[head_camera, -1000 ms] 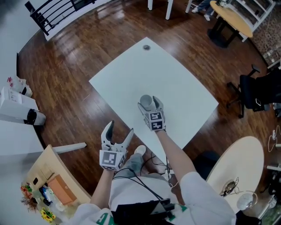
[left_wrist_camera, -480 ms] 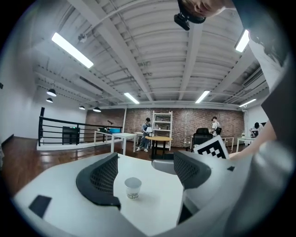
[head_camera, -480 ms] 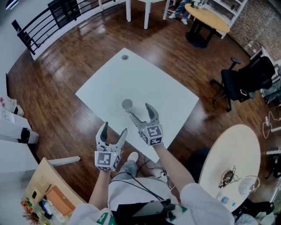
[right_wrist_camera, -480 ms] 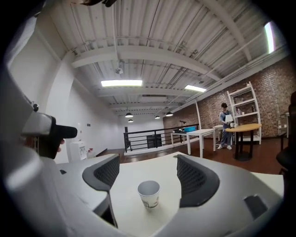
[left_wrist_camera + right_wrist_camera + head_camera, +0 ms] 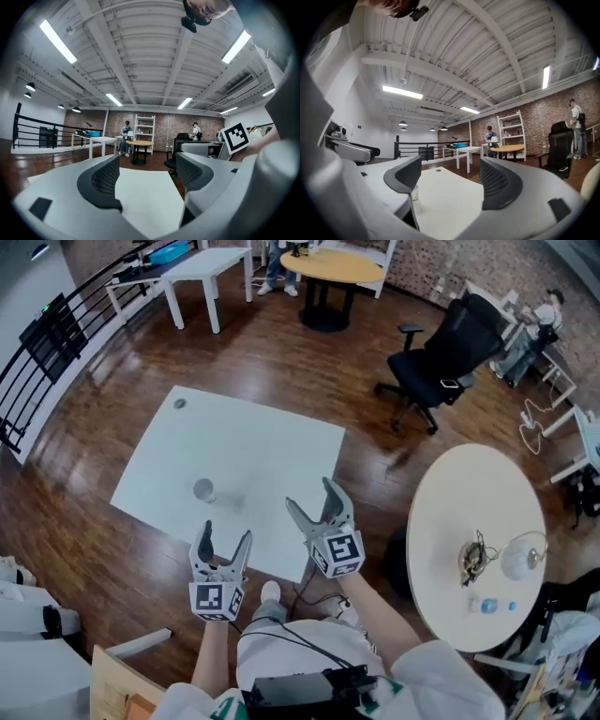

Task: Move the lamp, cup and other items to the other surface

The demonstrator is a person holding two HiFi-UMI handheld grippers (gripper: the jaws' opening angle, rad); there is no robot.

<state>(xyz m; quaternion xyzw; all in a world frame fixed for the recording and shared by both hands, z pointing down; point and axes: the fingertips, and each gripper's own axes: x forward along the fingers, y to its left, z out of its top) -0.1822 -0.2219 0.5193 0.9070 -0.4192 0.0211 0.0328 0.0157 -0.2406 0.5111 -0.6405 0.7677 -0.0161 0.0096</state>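
Observation:
A pale cup (image 5: pixel 202 489) stands upright on the white square table (image 5: pixel 272 446), with a small dark round item (image 5: pixel 179 403) near that table's far corner. My right gripper (image 5: pixel 310 498) hovers open and empty over the table's near edge, well to the right of the cup. In the right gripper view the cup (image 5: pixel 414 194) peeks out beside the left jaw of the gripper (image 5: pixel 450 180). My left gripper (image 5: pixel 226 535) is open and empty, just off the near edge; its own view shows the gripper (image 5: pixel 147 176) over the table (image 5: pixel 145 197). A glass lamp (image 5: pixel 520 559) sits on the round cream table (image 5: pixel 450 521).
On the round table also lie a tangled cable (image 5: pixel 472 559) and small blue items (image 5: pixel 487 606). A black office chair (image 5: pixel 441 352) stands between the tables, farther back. A round yellow table (image 5: pixel 333 268), a small white table (image 5: pixel 202 268) and a black railing (image 5: pixel 47 343) lie beyond.
My right gripper let go of the cup and drew back to the right; the cup stays on the white table. The head view swung right, bringing the round table into view.

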